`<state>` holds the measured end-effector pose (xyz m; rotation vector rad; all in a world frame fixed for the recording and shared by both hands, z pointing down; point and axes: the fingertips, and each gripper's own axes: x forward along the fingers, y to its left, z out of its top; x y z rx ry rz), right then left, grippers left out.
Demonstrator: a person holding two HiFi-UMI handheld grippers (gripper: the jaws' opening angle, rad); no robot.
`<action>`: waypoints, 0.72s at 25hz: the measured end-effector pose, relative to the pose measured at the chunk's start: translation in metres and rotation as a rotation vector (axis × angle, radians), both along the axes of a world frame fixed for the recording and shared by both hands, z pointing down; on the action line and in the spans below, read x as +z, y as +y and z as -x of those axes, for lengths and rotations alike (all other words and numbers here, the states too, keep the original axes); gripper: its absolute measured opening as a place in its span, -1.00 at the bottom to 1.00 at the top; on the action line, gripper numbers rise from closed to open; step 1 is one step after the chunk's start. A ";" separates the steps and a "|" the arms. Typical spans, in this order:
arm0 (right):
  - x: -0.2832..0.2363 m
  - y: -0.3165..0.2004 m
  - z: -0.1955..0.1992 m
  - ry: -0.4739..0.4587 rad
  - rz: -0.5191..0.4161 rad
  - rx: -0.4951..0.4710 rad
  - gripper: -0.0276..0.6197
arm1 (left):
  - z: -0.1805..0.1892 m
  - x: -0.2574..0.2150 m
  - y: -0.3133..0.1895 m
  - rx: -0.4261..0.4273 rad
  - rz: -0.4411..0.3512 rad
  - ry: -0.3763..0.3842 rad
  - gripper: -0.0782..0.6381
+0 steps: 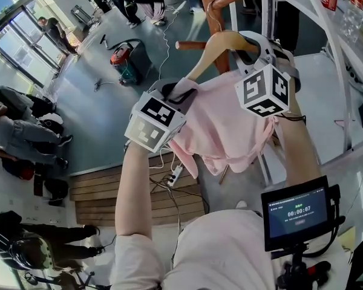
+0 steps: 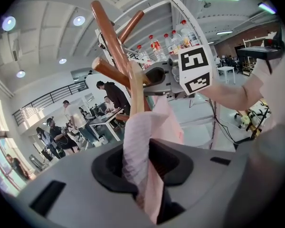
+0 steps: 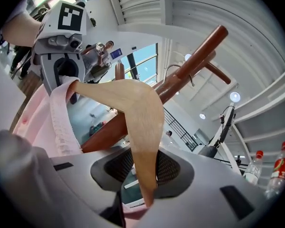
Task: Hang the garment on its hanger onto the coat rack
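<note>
Nearest us, our left gripper (image 2: 149,167) has its jaws slightly parted, the ribbed collar of the pink garment (image 2: 140,141) lying loose between them. Our right gripper (image 3: 145,175) is clamped on one arm of the wooden hanger (image 3: 142,108). Just beyond both tools, the hanger's metal hook (image 3: 178,66) sits at a peg of the brown coat rack (image 3: 202,49), though we cannot tell whether it rests there. By our reading the hanging is nearly done; seating the hook and letting go remain.
</note>
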<state>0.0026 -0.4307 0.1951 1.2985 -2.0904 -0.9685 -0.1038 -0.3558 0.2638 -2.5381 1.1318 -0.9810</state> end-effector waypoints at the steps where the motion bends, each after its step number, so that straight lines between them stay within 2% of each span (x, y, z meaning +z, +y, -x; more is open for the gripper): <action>1: 0.002 0.001 -0.002 -0.004 0.010 -0.011 -0.60 | -0.001 0.000 0.002 -0.003 -0.004 0.000 -0.53; 5: 0.009 0.006 -0.012 -0.003 0.083 -0.060 -0.58 | -0.003 0.000 0.009 0.008 -0.024 -0.005 -0.43; 10: 0.006 0.024 -0.015 -0.053 0.181 -0.211 -0.47 | -0.002 -0.006 0.023 0.048 -0.041 0.021 -0.32; 14: -0.006 0.036 -0.026 -0.111 0.163 -0.250 -0.41 | -0.001 -0.013 0.031 0.065 -0.076 0.008 -0.28; 18: -0.016 0.044 -0.038 -0.132 0.122 -0.243 -0.41 | 0.005 -0.034 0.036 0.037 -0.155 0.025 -0.20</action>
